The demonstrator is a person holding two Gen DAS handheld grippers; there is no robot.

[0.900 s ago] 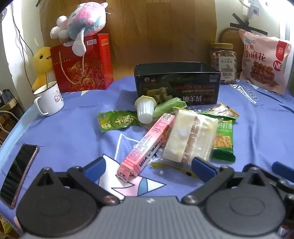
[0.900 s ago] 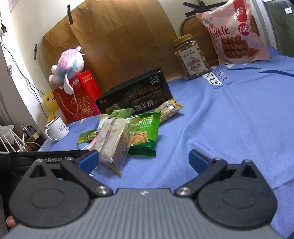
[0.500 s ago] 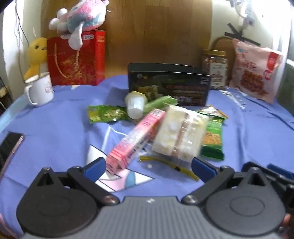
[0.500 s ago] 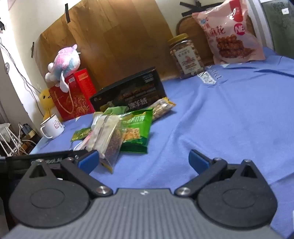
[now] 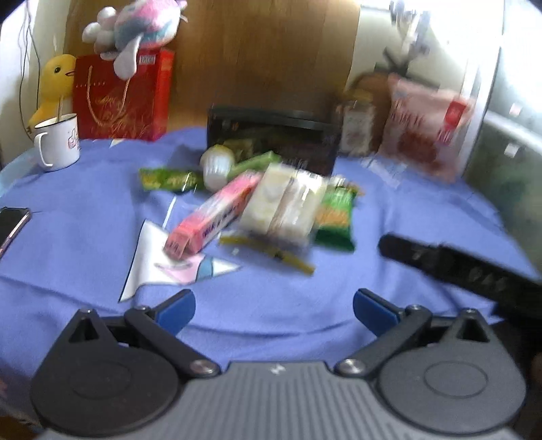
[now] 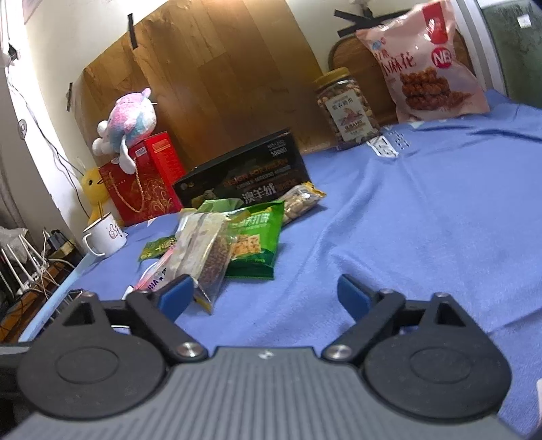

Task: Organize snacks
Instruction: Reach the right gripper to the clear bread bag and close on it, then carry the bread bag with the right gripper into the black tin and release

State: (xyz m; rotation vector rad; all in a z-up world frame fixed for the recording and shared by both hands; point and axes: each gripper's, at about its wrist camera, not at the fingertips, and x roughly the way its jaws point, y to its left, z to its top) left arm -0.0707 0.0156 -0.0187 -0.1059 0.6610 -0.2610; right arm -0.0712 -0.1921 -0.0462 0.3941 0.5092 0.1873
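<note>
A heap of snacks lies mid-table in front of an open black box (image 5: 274, 138) (image 6: 244, 182). In it are a pink carton (image 5: 213, 213), a clear bag of cakes (image 5: 284, 206) (image 6: 203, 247), a green cracker pack (image 5: 335, 216) (image 6: 254, 237), a small green packet (image 5: 166, 179), a white jelly cup (image 5: 216, 162) and a nut packet (image 6: 301, 199). My left gripper (image 5: 272, 311) hovers open, short of the heap, with nothing between its fingers. My right gripper (image 6: 266, 294) is open too, its left pad beside the cake bag's corner. The right gripper's black body (image 5: 457, 267) shows in the left wrist view.
On the blue cloth (image 6: 423, 220) stand a white mug (image 5: 57, 142) and a red gift bag (image 5: 122, 98) with a plush toy (image 5: 139, 27) at the left. A nut jar (image 6: 345, 108) and a pink snack bag (image 6: 426, 67) stand at the back right. A phone (image 5: 12, 226) lies left.
My left gripper has pulled back and up, so the heap looks smaller and farther off. My right gripper has drifted forward toward the heap's right side. Both stay open.
</note>
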